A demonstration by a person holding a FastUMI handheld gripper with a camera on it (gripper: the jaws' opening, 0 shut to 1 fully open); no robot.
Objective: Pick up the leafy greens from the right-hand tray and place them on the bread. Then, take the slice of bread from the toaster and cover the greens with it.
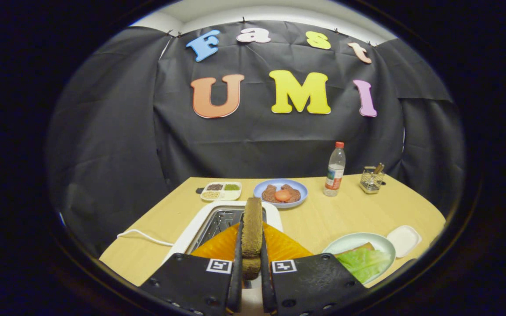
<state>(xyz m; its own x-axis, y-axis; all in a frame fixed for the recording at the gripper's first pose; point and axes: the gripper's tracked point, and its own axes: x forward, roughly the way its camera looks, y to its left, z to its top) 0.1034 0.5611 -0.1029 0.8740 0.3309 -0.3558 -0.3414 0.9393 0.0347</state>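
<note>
My gripper [251, 245] is shut on a brown slice of bread [251, 228], which stands on edge between the fingers. The slice is held above the white toaster [191, 235], whose open slot [218, 221] lies just behind and below it. To the right of the fingers sits a pale green plate [347, 241]. On it lies a leaf of greens [365, 262] over another slice of bread [360, 248], of which just an edge peeks out.
A white cord [141, 236] runs left from the toaster. Farther back stand a blue plate with food [280, 193], a small divided tray [221, 191], a water bottle [335, 171] and a wire holder [371, 179]. A small white dish [404, 240] sits right of the green plate.
</note>
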